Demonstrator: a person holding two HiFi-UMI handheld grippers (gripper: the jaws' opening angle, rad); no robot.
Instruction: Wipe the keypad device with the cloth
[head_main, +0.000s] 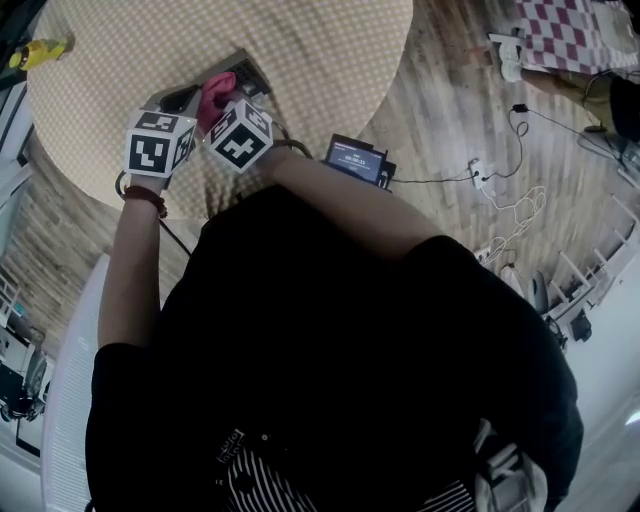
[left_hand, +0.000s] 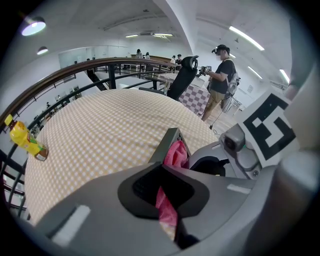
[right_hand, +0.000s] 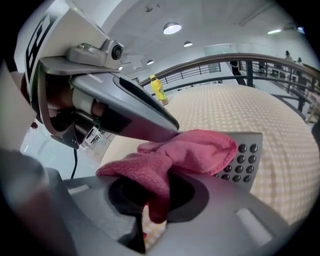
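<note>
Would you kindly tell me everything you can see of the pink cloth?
The pink cloth is soft, fleecy and bunched. The right gripper pinches one fold, a strip hanging below its jaws; the rest drapes over the grey keypad device on the checked table. The left gripper also pinches it.

Cloth (left_hand: 178, 153) is seen caught between the left gripper's (left_hand: 163, 172) closed jaws at 6 o'clock, the keypad's (left_hand: 168, 141) edge beyond, a bottle (left_hand: 25, 140) at 9.

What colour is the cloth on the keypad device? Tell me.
Pink. The cloth shows best in the right gripper view.
</note>
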